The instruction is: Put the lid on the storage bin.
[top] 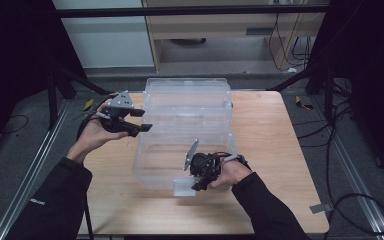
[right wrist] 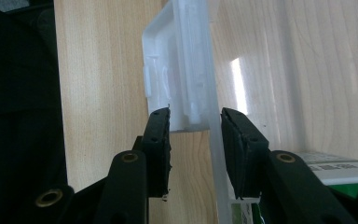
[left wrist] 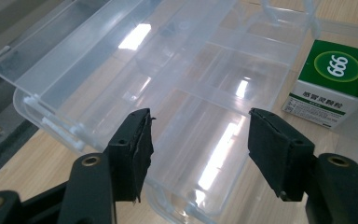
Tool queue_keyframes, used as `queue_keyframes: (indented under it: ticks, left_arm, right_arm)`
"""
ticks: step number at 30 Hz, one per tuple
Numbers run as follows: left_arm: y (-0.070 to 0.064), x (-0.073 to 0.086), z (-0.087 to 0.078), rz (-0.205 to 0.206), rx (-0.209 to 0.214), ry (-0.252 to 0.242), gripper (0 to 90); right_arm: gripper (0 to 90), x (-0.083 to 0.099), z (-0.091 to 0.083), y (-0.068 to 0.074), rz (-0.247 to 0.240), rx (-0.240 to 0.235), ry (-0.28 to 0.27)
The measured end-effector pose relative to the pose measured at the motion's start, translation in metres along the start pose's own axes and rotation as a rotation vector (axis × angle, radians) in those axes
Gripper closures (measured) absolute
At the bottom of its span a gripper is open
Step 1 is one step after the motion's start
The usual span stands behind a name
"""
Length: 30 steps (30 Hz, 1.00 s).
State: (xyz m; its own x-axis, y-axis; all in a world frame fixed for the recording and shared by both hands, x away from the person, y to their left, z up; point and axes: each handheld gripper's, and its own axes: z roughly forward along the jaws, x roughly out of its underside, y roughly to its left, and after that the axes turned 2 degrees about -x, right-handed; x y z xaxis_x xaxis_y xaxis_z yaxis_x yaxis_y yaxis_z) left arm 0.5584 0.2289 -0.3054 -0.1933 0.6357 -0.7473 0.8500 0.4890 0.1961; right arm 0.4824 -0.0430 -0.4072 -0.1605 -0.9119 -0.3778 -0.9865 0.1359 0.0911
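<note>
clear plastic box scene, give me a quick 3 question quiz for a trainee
1. True or false: the left gripper is clamped on the green and white carton.
2. Which part of the clear plastic box sits between the right gripper's jaws? A) the rear hinge B) the front latch tab and wall C) a loose lid lying apart on the table
3. Fill in: the carton sits ____ the box.

Key
1. False: its jaws are wide apart, above the box, with nothing between them.
2. B, though whether the pads actually press on it cannot be told.
3. inside
</note>
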Motion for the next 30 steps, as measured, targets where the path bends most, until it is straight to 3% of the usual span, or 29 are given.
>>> queue_keyframes:
  ticks: [5,15,20,30]
  left_arm:
    - [0.006,-0.013,0.003,0.051,-0.002,0.017,39.5]
    - [0.019,-0.033,0.014,0.139,0.035,0.058,42.8]
    - [0.023,-0.042,0.018,0.179,0.04,0.058,46.8]
    - [0.033,-0.053,0.031,0.272,0.039,0.135,50.9]
  right_arm:
    - [63.7,0.0,0.0,0.0,0.002,-0.003,0.0]
    - [63.5,0.0,0.001,0.0,-0.007,-0.001,0.002]
    - [63.5,0.0,0.001,0.0,-0.004,-0.006,0.001]
    - [63.5,0.001,0.0,0.0,-0.001,-0.012,0.005]
